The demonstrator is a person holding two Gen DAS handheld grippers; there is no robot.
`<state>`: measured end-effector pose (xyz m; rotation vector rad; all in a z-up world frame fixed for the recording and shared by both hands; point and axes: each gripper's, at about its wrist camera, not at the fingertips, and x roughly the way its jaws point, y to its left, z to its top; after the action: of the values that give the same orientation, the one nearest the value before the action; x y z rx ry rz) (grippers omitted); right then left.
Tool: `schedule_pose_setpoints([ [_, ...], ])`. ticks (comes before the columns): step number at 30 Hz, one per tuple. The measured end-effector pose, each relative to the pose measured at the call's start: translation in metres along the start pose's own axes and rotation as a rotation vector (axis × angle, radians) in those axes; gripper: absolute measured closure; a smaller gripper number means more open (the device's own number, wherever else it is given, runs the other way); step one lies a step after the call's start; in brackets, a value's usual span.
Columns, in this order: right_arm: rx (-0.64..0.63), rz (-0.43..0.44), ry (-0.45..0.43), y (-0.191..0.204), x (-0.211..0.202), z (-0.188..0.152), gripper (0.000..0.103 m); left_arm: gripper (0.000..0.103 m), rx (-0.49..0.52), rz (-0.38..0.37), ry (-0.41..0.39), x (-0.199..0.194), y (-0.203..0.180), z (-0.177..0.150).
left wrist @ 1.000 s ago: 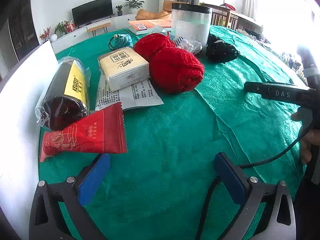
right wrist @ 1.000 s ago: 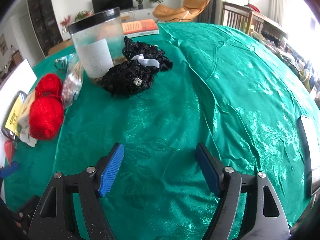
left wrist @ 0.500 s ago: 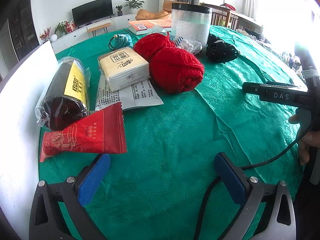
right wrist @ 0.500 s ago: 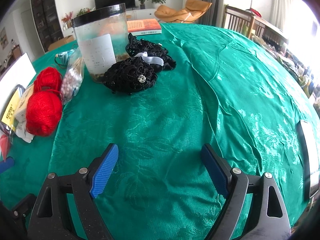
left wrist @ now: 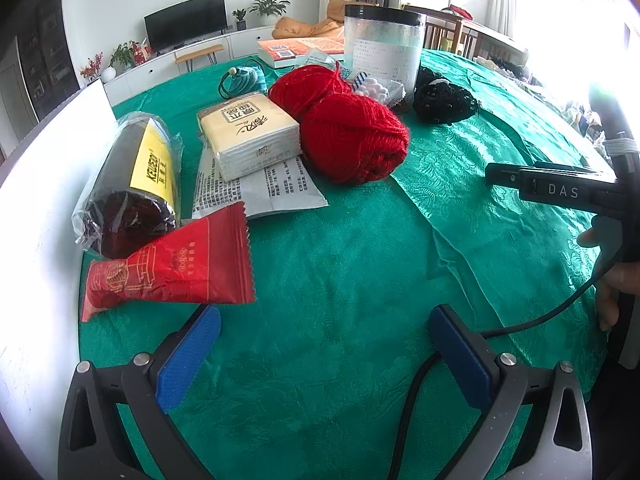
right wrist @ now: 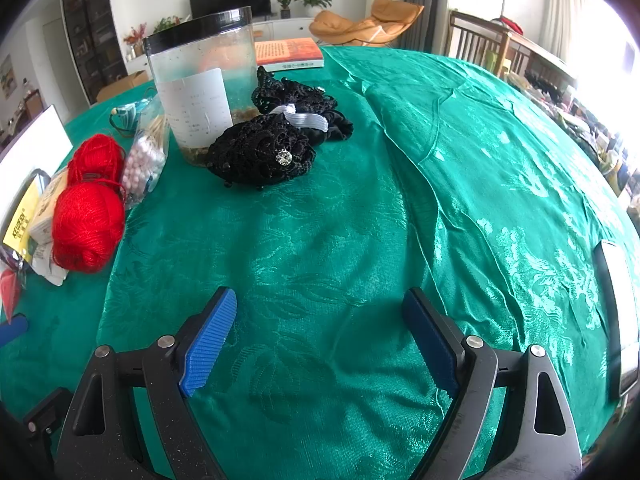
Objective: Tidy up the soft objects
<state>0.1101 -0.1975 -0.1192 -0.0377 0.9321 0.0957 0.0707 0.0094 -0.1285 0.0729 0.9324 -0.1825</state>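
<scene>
Right now we hold both tools above the counter (right wrist: pixel 460 168), which is draped in a green patterned cloth, and neither one pinches anything. Our left tool (left wrist: pixel 324 354) has its blue pads spread wide over bare cloth; just ahead of its left pad lies a red snack packet (left wrist: pixel 172 268), and beyond that a dark roll in clear wrap with a yellow label (left wrist: pixel 132 184). Farther ahead of that tool sit a pack of tissues (left wrist: pixel 250 134) on a printed paper sheet (left wrist: pixel 256 194), and two balls of red yarn (left wrist: pixel 344 128) touching each other, ahead and slightly right. Behind the yarn stands a clear jar with a black lid (left wrist: pixel 384 48), with a bag of cotton swabs (left wrist: pixel 378 88) at its foot. Our right tool (right wrist: pixel 320 338) is also spread, nothing between its pads, over open cloth. Well ahead of it and a little left lies a heap of black lace pieces (right wrist: pixel 262 152), one with a small shiny stone, and a white elastic band (right wrist: pixel 306 118) rests on the black fabric behind. The same jar stands just left of the lace, touching or nearly so, and the yarn lies far to that tool's left. A book (right wrist: pixel 290 54) lies beyond the jar.
</scene>
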Motion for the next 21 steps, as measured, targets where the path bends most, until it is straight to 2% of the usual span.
schedule_pose_setpoints([
  [3, 0.000, 0.000, 0.000, 0.000, 0.000, 0.000, 0.016, 0.000, -0.017, -0.009, 0.017, -0.006, 0.002, -0.005],
  [6, 0.000, 0.001, 0.000, 0.000, 0.000, 0.000, 0.016, 0.000, -0.058, -0.066, 0.027, -0.017, 0.011, -0.010],
  [11, 0.000, 0.001, 0.000, 0.000, 0.000, 0.000, 0.015, 0.000, -0.103, -0.090, -0.014, -0.042, 0.023, 0.000],
  [16, 0.000, 0.001, 0.000, 0.000, 0.000, 0.000, 0.015, 0.000, -0.145, -0.171, -0.039, -0.049, 0.017, 0.038],
  [20, 0.003, 0.006, 0.002, -0.001, 0.000, 0.001, 0.015, 0.004, -0.131, -0.142, -0.007, -0.016, -0.007, 0.076],
  [21, 0.007, 0.011, 0.004, -0.002, 0.000, 0.001, 0.016, 0.010, -0.149, -0.115, 0.009, -0.003, -0.008, 0.084],
])
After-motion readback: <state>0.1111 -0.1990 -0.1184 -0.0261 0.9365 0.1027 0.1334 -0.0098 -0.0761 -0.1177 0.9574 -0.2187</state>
